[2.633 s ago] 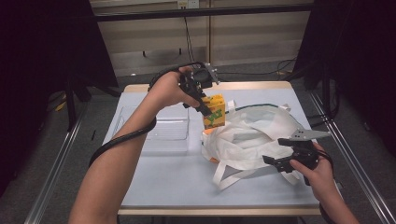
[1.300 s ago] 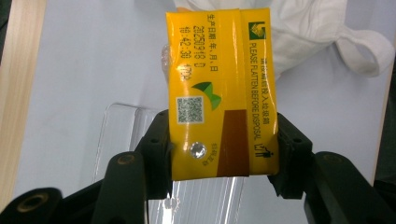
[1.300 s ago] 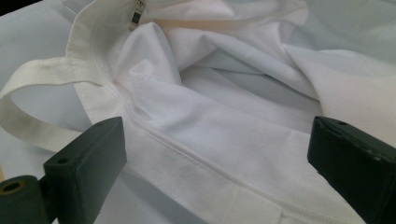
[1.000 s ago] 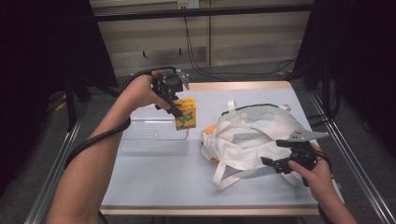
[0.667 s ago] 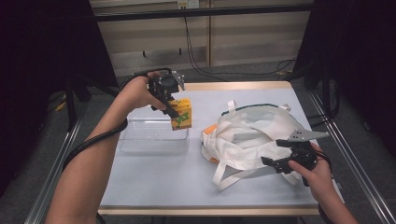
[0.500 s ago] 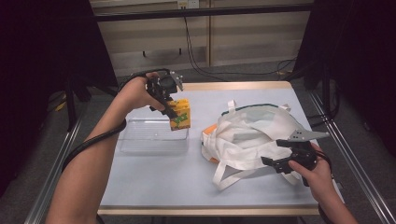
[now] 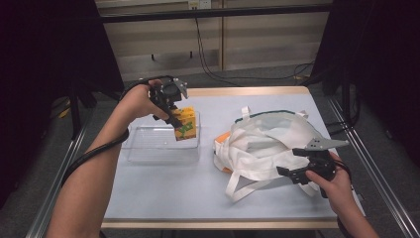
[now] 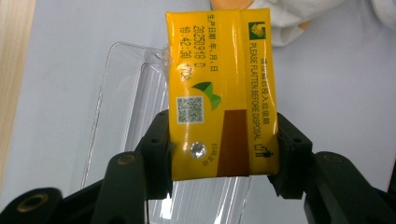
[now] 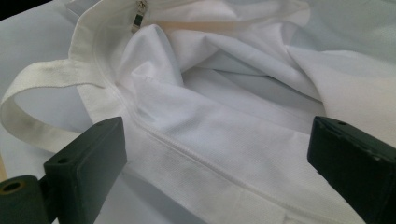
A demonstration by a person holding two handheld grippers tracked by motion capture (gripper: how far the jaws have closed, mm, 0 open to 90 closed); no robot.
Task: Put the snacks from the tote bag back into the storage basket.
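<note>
A: Status? 
B: My left claw point(image 8: 224, 154) clamps the yellow carton point(image 8: 222, 93), frame centre, above the clear tray point(image 7: 163, 144); right claw point(image 9: 210, 177) wide open, empty, over the white bag point(image 9: 224, 116).
A: Risk? 
B: Early release: carton strikes the tray rim and tips out.

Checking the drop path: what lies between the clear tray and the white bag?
In the high view, bare table separates the clear tray from the white bag; the yellow carton hangs over the tray.

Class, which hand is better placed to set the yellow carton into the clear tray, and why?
Left. The left tongs are already shut on the yellow carton, held right over the clear tray. The right tongs are open, over the white bag, away from the tray.
</note>
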